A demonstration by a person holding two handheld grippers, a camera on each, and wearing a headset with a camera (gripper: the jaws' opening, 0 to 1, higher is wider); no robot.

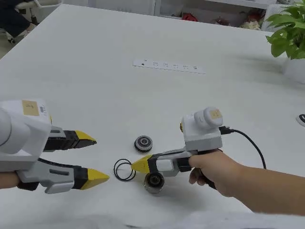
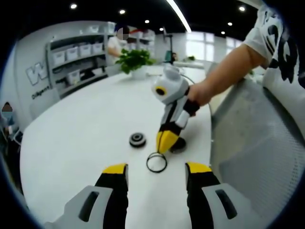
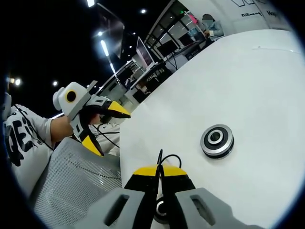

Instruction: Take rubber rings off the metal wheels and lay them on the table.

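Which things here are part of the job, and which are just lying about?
Job: rings, pinched by the shut right gripper; near wheel; far wheel; open left gripper.
Lying about: power strip; plant.

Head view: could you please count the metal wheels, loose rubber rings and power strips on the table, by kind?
Round silver metal wheels: 2
Thin black rubber rings: 2, apparently overlapping
Long white power strip: 1
Total: 5
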